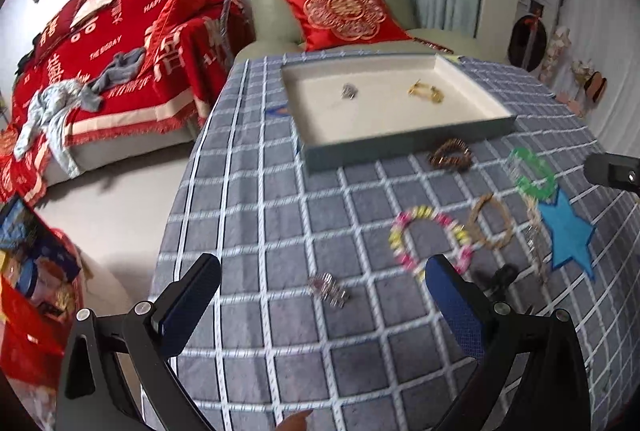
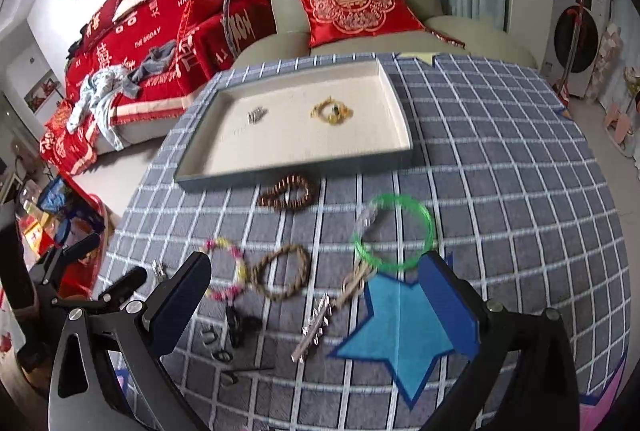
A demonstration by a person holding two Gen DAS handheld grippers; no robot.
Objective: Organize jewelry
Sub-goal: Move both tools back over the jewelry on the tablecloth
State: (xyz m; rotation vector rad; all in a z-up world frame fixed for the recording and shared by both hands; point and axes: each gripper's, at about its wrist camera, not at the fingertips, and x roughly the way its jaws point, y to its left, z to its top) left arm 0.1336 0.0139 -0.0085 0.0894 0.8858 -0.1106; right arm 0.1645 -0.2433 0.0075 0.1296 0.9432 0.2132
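A shallow cream-lined tray (image 1: pixel 404 143) (image 2: pixel 296 171) sits on the checked tablecloth and holds a small silver piece (image 1: pixel 349 90) (image 2: pixel 256 116) and a gold piece (image 1: pixel 426 92) (image 2: pixel 331 112). In front of it lie a brown bead bracelet (image 1: pixel 451 154) (image 2: pixel 288 190), a green bangle (image 1: pixel 534 171) (image 2: pixel 394 233), a pink-yellow bracelet (image 1: pixel 430 239) (image 2: pixel 226 269), a tan braided bracelet (image 1: pixel 491 222) (image 2: pixel 282 273) and a silver clip (image 2: pixel 316 327). A silver piece (image 1: pixel 329 289) lies between my open, empty left gripper's (image 1: pixel 322 289) fingers. My right gripper (image 2: pixel 320 295) is open and empty above the bracelets.
A blue star patch (image 1: pixel 568 235) (image 2: pixel 400 327) marks the cloth. Small dark items (image 2: pixel 236 327) lie near the table's front. A green armchair with a red cushion (image 1: pixel 344 15) stands behind the table, a red-covered sofa (image 1: pixel 120 63) to the left. The right gripper's tip (image 1: pixel 612 171) shows at the left view's edge.
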